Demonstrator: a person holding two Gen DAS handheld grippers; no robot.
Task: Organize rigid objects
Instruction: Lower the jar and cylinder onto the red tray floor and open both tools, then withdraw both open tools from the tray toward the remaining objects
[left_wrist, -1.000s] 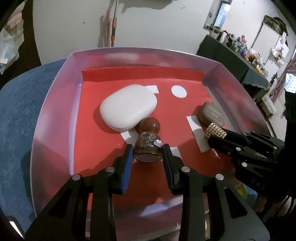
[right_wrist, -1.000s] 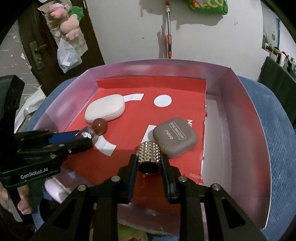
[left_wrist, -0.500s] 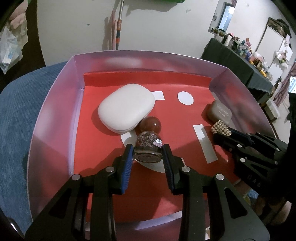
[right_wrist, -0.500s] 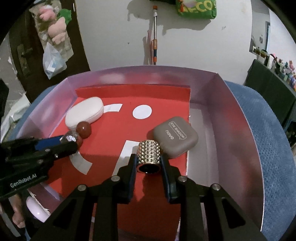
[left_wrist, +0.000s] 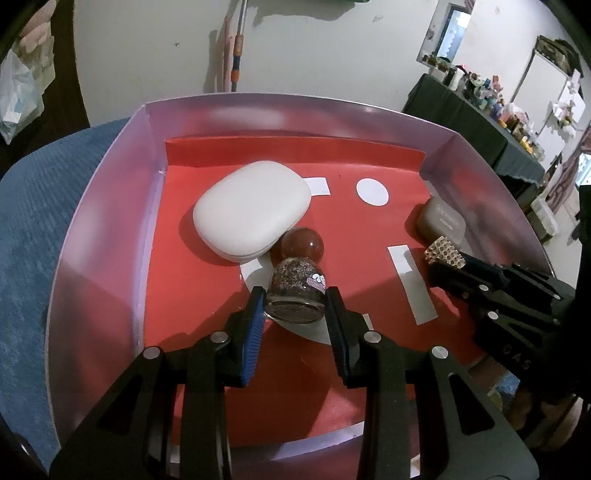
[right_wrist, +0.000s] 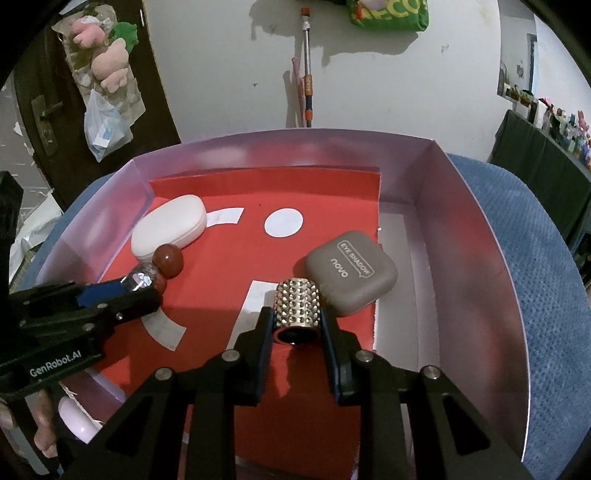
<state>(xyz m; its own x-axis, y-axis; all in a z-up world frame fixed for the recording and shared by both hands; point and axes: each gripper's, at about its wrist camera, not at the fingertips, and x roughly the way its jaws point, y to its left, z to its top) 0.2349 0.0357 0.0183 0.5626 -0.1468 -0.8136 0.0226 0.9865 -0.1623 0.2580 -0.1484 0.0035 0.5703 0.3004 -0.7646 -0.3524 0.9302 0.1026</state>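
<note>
A pink-walled box (left_wrist: 110, 206) (right_wrist: 465, 229) with a red floor sits on a blue cushion. My left gripper (left_wrist: 295, 295) (right_wrist: 142, 286) is shut on a small glitter-filled bottle (left_wrist: 295, 291) (right_wrist: 142, 280) with a round brown cap (left_wrist: 303, 245) (right_wrist: 168, 260), low over the floor beside a white oval case (left_wrist: 251, 214) (right_wrist: 170, 225). My right gripper (right_wrist: 297, 317) (left_wrist: 443, 258) is shut on a studded gold tube (right_wrist: 297, 308) (left_wrist: 445, 251), right next to a taupe eye-shadow compact (right_wrist: 351, 271) (left_wrist: 441, 221).
White paper shapes lie on the red floor, among them a round one (left_wrist: 372, 191) (right_wrist: 283, 223). A pole (right_wrist: 308, 77) leans on the wall behind. A dark door with hanging bags (right_wrist: 107, 92) stands at left, a cluttered dark table (left_wrist: 491, 122) at right. A hand (right_wrist: 44, 439) shows at lower left.
Both grippers have drawn back a little with their loads, so more of the box and its near wall shows. The right view swung slightly rightward. Both grips are unchanged.
</note>
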